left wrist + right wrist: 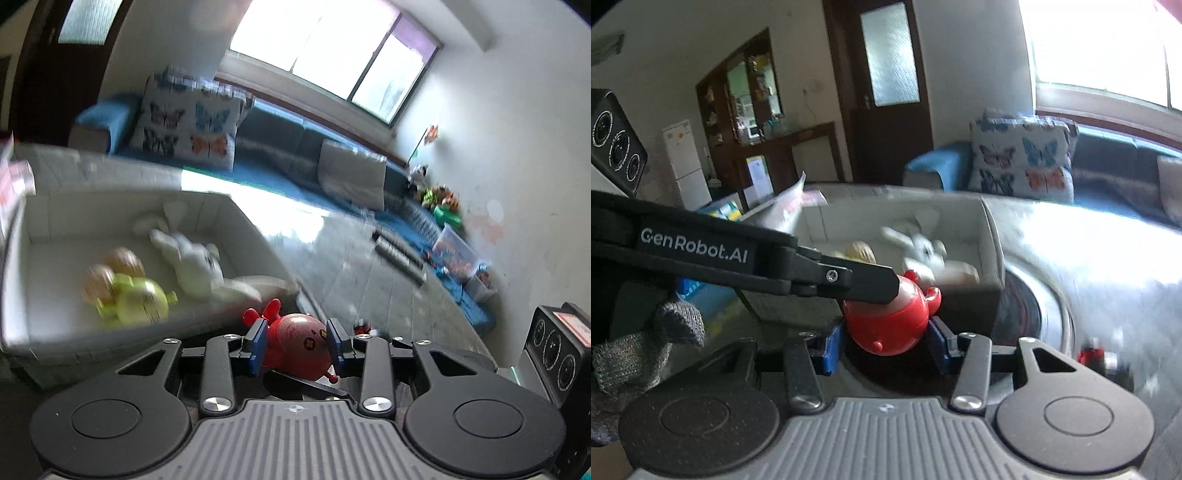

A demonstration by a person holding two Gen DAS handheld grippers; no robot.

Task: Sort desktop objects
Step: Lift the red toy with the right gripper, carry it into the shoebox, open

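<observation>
A round red toy figure [299,341] sits between the blue pads of my left gripper [298,343], which is shut on it just outside the near right corner of a white box [255,229]. The same red toy [886,321] also lies between the blue pads of my right gripper [884,345], which closes on its lower body; the left gripper's black finger [857,282] crosses over the toy's top. In the box lie a yellow-green toy [136,299], a white plush [195,266] and brown round things [114,269].
A round dark mat [1023,306] lies on the glossy table [369,280] under the grippers. A small red and black thing [1095,356] sits on the table to the right. A blue sofa with a butterfly cushion [188,125] stands behind. A gloved hand [646,347] is at left.
</observation>
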